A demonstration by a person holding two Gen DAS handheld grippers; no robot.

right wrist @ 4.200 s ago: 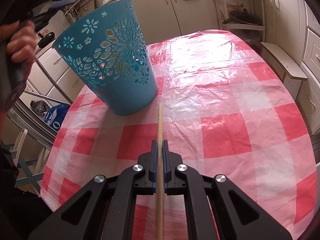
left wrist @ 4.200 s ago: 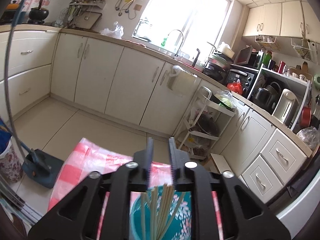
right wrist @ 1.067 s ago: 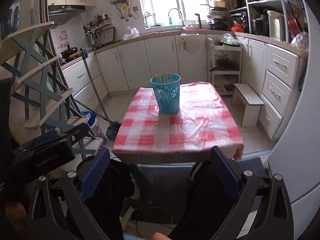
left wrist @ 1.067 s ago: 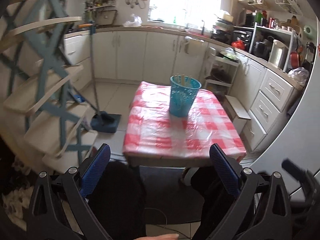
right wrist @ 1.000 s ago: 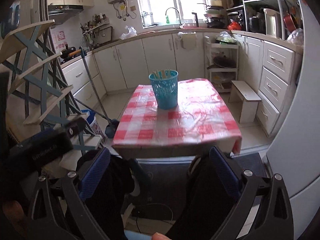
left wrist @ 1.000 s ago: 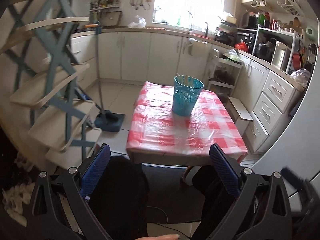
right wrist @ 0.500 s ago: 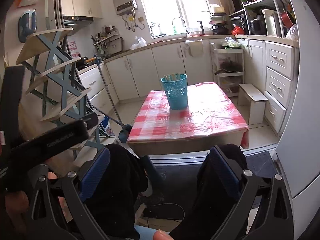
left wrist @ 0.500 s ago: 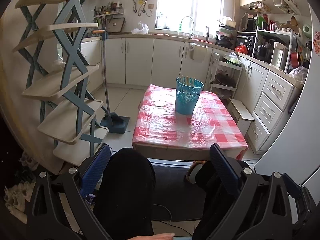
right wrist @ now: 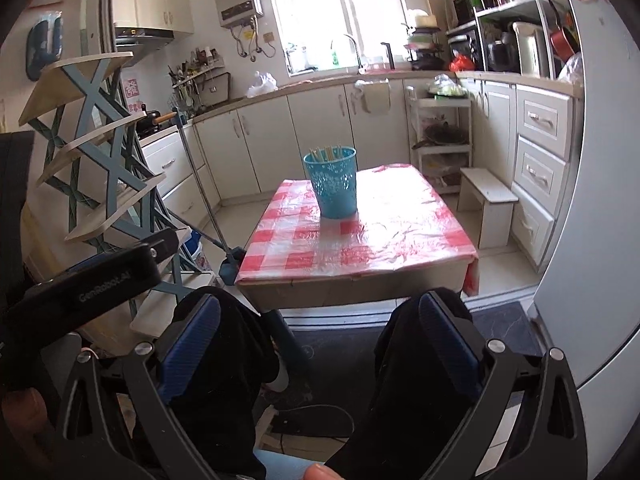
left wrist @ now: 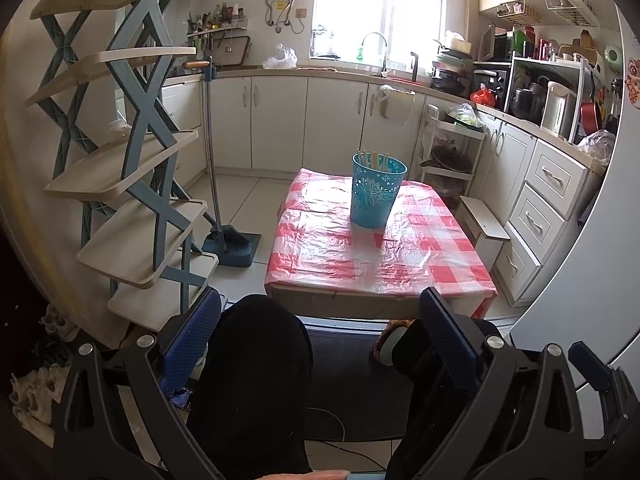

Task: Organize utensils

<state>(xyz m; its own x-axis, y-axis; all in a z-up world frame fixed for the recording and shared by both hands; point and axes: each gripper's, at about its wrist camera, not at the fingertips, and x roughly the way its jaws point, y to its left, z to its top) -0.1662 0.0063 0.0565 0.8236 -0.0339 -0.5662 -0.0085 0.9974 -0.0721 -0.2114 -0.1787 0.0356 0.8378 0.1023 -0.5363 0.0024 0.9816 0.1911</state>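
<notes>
A teal openwork basket stands upright on the table with the red-and-white checked cloth. Several wooden chopsticks stick up out of it. The basket and the chopsticks also show in the right wrist view, on the same table. My left gripper is wide open and empty, far back from the table above the person's knees. My right gripper is wide open and empty, also far back.
A blue-and-cream ladder shelf stands at the left, with a broom and dustpan beside it. A small white step stool sits right of the table. Cream cabinets line the back and right walls. A white fridge side is at the right.
Earlier the right gripper held one chopstick near the basket and the left was at its rim. Both have since pulled far back from the table, open and empty. All chopsticks stand in the basket.
</notes>
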